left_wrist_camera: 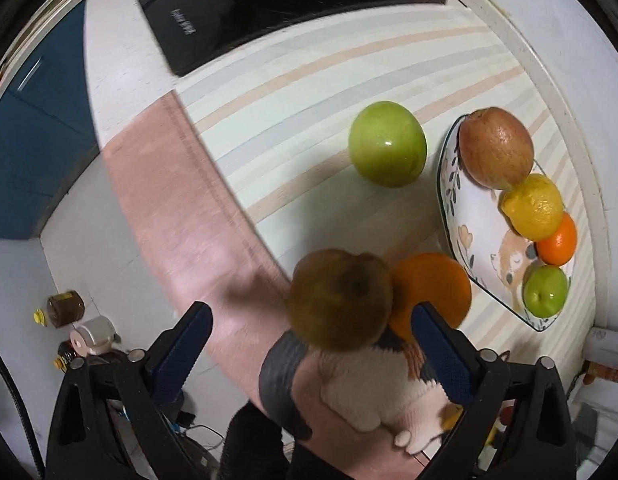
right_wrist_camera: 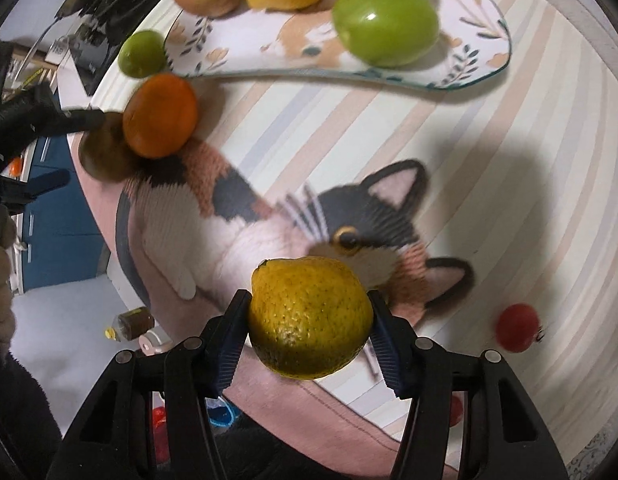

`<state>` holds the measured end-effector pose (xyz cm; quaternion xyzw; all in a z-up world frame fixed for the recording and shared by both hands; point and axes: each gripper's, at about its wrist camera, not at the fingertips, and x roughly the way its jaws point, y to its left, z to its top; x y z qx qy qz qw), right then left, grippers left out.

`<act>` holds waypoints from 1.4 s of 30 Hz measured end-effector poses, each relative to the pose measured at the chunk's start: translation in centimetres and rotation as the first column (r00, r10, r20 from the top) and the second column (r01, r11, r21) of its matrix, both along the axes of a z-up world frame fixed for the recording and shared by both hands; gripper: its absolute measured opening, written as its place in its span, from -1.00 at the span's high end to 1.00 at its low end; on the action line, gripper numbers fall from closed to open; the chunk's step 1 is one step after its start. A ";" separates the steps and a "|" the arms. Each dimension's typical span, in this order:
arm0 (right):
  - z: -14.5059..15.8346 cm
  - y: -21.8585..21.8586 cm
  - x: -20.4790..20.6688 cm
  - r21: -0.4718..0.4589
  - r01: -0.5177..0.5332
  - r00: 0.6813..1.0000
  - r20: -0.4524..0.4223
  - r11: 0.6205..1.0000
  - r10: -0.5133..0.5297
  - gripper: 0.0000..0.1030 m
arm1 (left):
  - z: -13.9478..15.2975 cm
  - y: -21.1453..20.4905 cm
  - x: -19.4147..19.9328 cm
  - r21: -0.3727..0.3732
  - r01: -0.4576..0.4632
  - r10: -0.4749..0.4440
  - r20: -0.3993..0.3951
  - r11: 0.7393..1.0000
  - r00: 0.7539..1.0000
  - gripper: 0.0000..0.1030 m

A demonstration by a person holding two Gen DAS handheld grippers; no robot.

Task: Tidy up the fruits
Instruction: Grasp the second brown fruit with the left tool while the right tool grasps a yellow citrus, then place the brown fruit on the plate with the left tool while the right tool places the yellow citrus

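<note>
Right gripper (right_wrist_camera: 309, 320) clamps the yellow-green lemon (right_wrist_camera: 309, 318) above the cat mat (right_wrist_camera: 269, 216); left gripper (left_wrist_camera: 309, 332), fingers wide apart, hangs over the brown fruit (left_wrist_camera: 341, 300).

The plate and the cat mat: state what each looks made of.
Plate: likely glazed ceramic, possibly printed glass; smooth, thin dark-edged rim, leaf and animal print.
Cat mat: woven or tufted fabric, matte; ribbed pile shows in the white fur, stripes look flat-woven.

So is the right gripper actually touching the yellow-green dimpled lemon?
Touching. In the right wrist view both blue pads of the right gripper sit against the sides of the yellow-green dimpled lemon, with no gap visible on either side.
</note>
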<state>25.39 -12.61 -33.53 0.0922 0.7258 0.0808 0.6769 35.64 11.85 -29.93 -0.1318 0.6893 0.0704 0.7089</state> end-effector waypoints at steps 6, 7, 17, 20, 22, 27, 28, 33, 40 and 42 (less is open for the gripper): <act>0.3 -0.7 0.7 -0.004 0.023 1.000 0.008 1.000 -0.023 -0.17 | -0.6 -0.5 -0.2 -0.039 0.032 -0.030 0.034 0.999 0.999 -0.37; 0.2 -0.8 0.9 -0.005 0.025 1.000 0.007 1.000 -0.025 -0.17 | -0.7 -0.7 -0.2 -0.038 0.040 -0.039 0.038 0.998 0.999 -0.37; -1.0 -0.7 1.3 0.027 0.032 0.999 -0.008 0.999 -0.032 -0.17 | -0.9 -0.4 0.2 -0.010 0.048 -0.048 0.028 0.999 0.998 -0.05; -0.4 -0.9 1.2 0.047 0.043 0.999 0.012 0.998 -0.043 -0.16 | -0.5 -0.5 -0.3 -0.001 0.047 -0.047 0.036 0.999 0.998 -0.04; 0.4 -1.3 1.5 0.064 0.055 0.998 0.025 0.996 -0.057 -0.16 | 0.3 -0.7 -0.6 -0.009 0.046 -0.046 0.050 0.999 0.998 -0.04; 3.3 -3.4 3.0 0.121 0.116 0.989 0.073 0.986 -0.126 -0.16 | 4.8 -1.9 -1.1 -0.024 0.083 -0.079 0.136 0.996 0.988 -0.04; 4.0 -4.1 3.6 0.135 0.136 0.985 0.086 0.982 -0.148 -0.16 | 6.0 -2.5 -0.8 -0.030 0.101 -0.095 0.160 0.994 0.983 -0.04; 6.5 -7.6 6.7 0.138 0.208 0.962 0.152 0.968 -0.228 -0.16 | 9.2 -5.5 1.6 -0.062 0.166 -0.149 0.217 0.984 0.965 -0.04; 6.3 -11.8 12.8 0.077 0.275 0.941 0.184 0.958 -0.285 -0.16 | 7.6 -9.4 6.2 0.000 0.254 -0.250 0.180 0.967 0.951 -0.05; 5.5 -12.2 14.5 0.060 0.283 0.940 0.179 0.957 -0.289 -0.16 | 6.1 -10.6 7.5 0.025 0.284 -0.284 0.142 0.959 0.948 -0.05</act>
